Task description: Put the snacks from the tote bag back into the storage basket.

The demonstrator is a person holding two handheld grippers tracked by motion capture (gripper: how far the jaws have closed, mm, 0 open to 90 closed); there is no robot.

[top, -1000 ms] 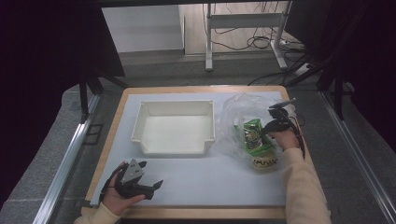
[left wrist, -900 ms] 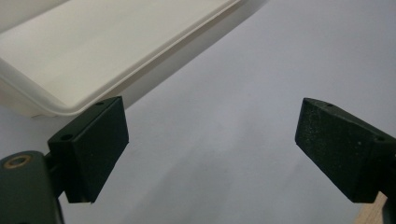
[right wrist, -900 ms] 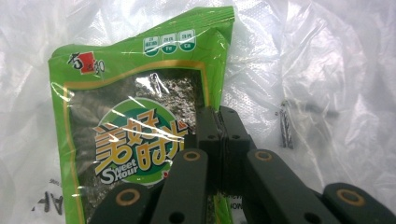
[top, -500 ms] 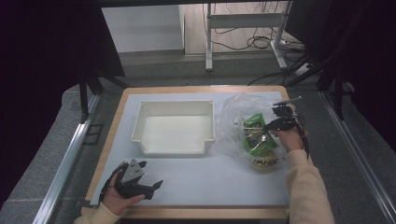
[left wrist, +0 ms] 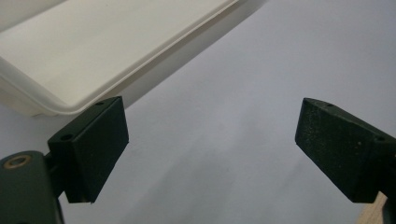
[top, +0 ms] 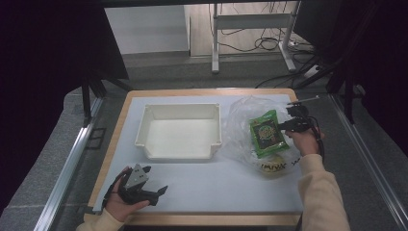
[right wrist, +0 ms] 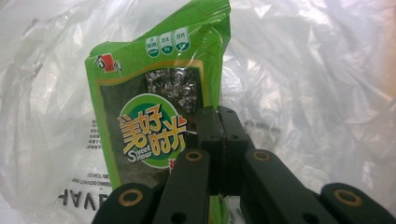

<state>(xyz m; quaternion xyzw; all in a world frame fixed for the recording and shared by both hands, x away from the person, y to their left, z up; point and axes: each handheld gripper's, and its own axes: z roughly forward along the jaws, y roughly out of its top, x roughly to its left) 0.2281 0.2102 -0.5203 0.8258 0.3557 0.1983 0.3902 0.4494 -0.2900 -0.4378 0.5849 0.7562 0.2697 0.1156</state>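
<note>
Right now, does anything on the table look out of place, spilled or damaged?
Nothing looks spilled or broken. The right gripper is shut on the edge of the green snack packet, which hangs tilted above the crumpled clear plastic bag. The white tray sits straight and holds nothing. The left gripper rests open near the table's front edge.

The green snack packet point(right wrist: 154, 107) carries large orange-yellow Chinese characters above the English words "Sweet Hour" in a round emblem, with a small red logo at its top-left corner. Black lettering on the clear plastic bag point(right wrist: 84, 198) beneath reads partly as "HAV".
</note>
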